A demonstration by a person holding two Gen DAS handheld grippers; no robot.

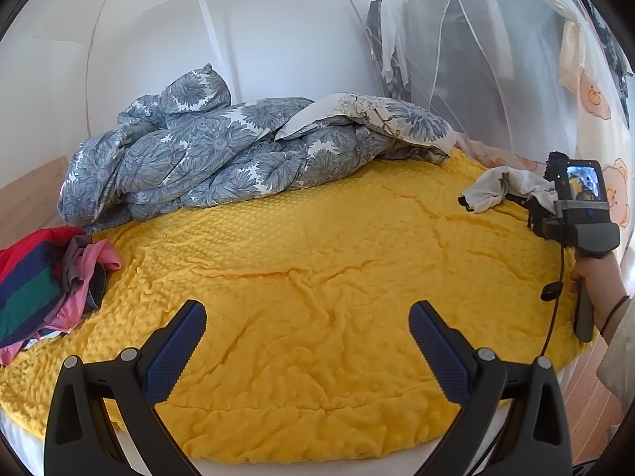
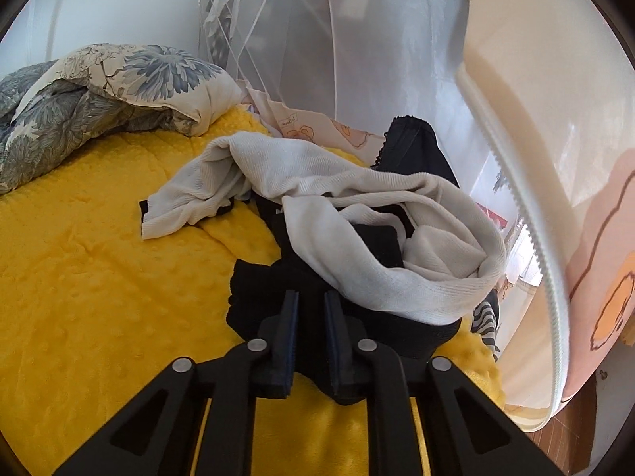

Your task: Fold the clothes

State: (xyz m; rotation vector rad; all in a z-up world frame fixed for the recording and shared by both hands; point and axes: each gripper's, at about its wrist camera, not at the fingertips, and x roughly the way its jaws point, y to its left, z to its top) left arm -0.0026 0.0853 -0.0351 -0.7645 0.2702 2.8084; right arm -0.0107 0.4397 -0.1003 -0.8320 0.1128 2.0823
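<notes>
My right gripper (image 2: 310, 309) is shut on a fold of a black garment (image 2: 262, 289) at the right edge of the bed. A white ribbed garment (image 2: 357, 206) lies tangled over the black one, one sleeve trailing left. In the left wrist view the same white garment (image 1: 496, 186) shows at the far right, by the right gripper's handle. My left gripper (image 1: 307, 317) is open above the yellow blanket (image 1: 317, 238), with nothing between its blue-padded fingers (image 1: 182, 341). A pile of red, striped and pink clothes (image 1: 47, 281) lies at the blanket's left edge.
A crumpled grey floral duvet (image 1: 214, 146) covers the back of the bed. Mosquito netting (image 2: 357, 39) and a zippered tent flap (image 2: 516, 198) hang close on the right. A person's hand (image 1: 595, 277) holds the right gripper's handle. Wooden floor (image 1: 587, 396) shows beyond the bed edge.
</notes>
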